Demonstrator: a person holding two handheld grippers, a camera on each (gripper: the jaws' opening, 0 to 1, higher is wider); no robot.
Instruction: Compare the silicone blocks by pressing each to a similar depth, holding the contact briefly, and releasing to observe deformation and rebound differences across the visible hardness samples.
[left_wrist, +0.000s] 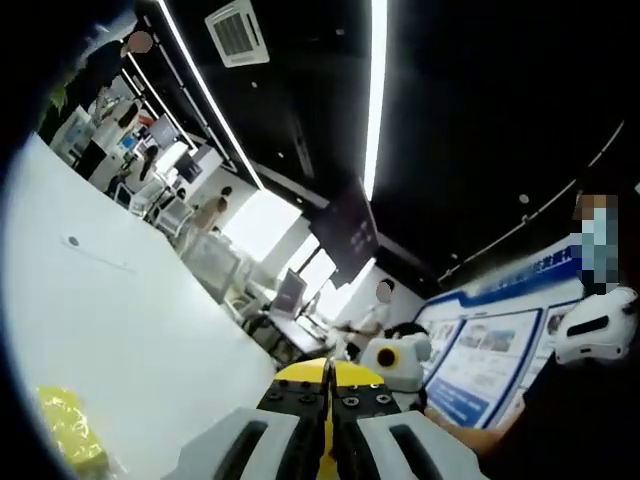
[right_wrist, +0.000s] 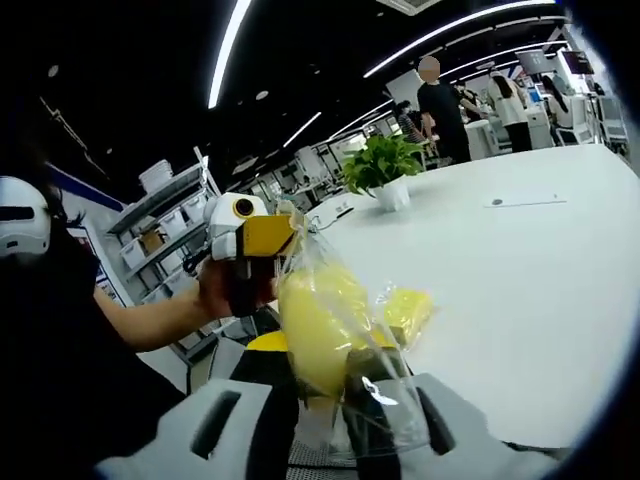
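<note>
- The white desk (right_wrist: 520, 260) is the pressing surface; judging by the task, the sample should be set flat there before any pressing.
- The right gripper (right_wrist: 335, 400) has its jaws closed on a clear bag (right_wrist: 350, 330) holding a yellow silicone block (right_wrist: 318, 330), lifted above the desk edge (another yellow block (left_wrist: 70, 428) lies on the desk).
- The left gripper (left_wrist: 328, 400) has its jaws pressed together, empty.
- The blue wall poster (left_wrist: 500, 340) carries writing too blurred to read.
</note>
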